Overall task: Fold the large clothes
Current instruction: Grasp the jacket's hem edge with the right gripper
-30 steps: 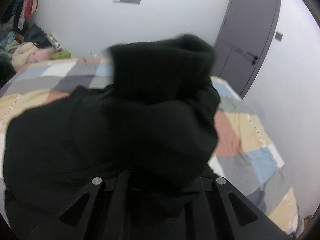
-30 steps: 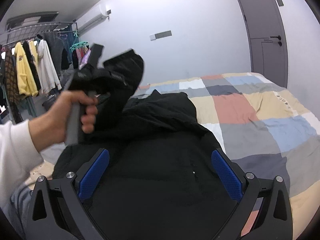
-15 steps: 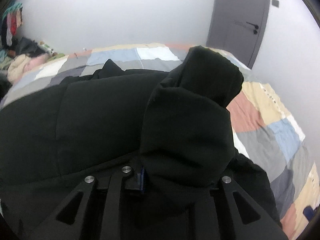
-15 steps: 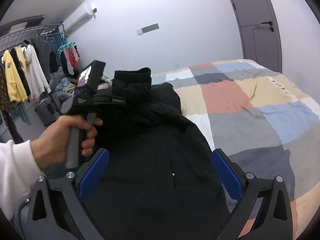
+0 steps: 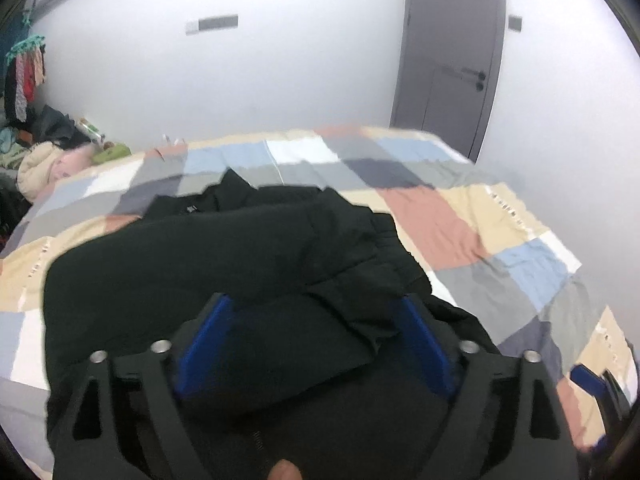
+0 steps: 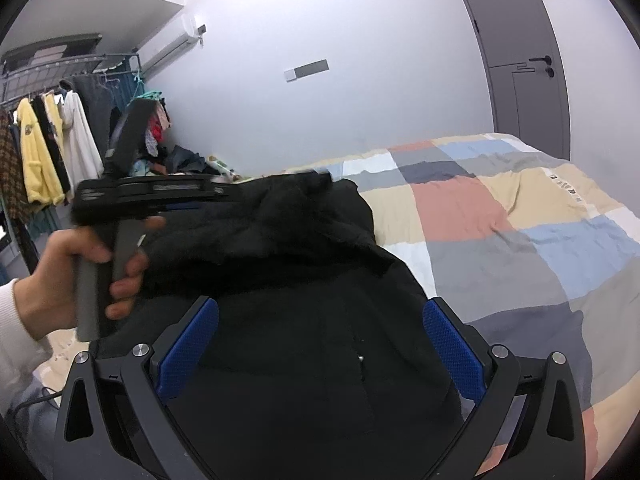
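Note:
A large black jacket [image 5: 208, 264] lies spread on the patchwork bed, its sleeve folded across the body [image 5: 344, 240]. My left gripper [image 5: 316, 320] is open just above the jacket, blue pads apart with black cloth lying between and below them. In the right wrist view the jacket [image 6: 320, 320] fills the middle. My right gripper [image 6: 320, 328] is open and empty above it. The left gripper [image 6: 152, 192] shows there at the left, held by a hand, over the jacket's upper part.
The checked bedspread [image 6: 520, 240] lies bare to the right of the jacket. A grey door [image 6: 520, 60] is at the far right. A clothes rack [image 6: 48, 140] and a pile of clothes [image 5: 40, 152] stand left of the bed.
The left gripper opened and let go of the black sleeve, which now lies flat across the jacket. The right gripper stayed open above the jacket.

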`<state>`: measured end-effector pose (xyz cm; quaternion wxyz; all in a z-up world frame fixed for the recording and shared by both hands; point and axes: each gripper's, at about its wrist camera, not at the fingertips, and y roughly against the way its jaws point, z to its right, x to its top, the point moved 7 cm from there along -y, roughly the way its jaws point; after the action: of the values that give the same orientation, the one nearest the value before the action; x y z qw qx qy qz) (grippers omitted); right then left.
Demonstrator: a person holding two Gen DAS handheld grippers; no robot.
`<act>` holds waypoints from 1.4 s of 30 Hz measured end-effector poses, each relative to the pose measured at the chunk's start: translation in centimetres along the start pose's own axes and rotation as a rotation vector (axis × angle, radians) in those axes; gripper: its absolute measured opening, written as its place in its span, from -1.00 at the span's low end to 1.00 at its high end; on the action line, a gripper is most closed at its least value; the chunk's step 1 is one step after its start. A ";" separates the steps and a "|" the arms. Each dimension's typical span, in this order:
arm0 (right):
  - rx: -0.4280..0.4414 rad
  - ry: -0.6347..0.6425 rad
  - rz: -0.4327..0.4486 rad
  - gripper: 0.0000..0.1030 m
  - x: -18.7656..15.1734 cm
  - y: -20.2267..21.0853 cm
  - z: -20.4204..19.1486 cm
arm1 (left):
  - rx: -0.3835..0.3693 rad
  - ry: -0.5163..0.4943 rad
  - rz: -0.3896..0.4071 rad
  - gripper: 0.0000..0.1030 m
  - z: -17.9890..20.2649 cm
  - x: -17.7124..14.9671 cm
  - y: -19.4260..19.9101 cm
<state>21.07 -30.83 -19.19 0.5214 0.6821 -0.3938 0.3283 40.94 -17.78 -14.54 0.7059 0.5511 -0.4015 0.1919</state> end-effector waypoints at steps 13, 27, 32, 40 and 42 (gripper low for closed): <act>0.007 0.113 0.023 1.00 3.3 -1.1 -5.4 | 0.089 0.108 0.145 0.99 -12.0 -1.1 10.0; 0.025 0.209 -0.188 -0.01 7.8 -18.6 -10.1 | 0.181 0.218 -0.032 0.98 -20.6 -0.6 -0.8; -0.027 0.229 -0.257 -0.01 6.7 -25.0 -9.1 | 0.187 0.222 -0.113 1.00 -22.6 -2.7 -6.5; -0.013 0.220 -0.262 0.03 5.3 -29.5 -8.6 | 0.205 0.184 -0.104 1.00 -23.9 -3.4 -10.4; -0.001 0.201 -0.264 0.03 5.1 -29.9 -8.4 | 0.206 0.187 -0.106 0.99 -24.0 -3.5 -11.1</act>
<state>49.49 -19.30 -26.38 0.5971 0.6915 -0.2465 0.3234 55.28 1.68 -25.90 0.6891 0.6207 -0.2823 0.2452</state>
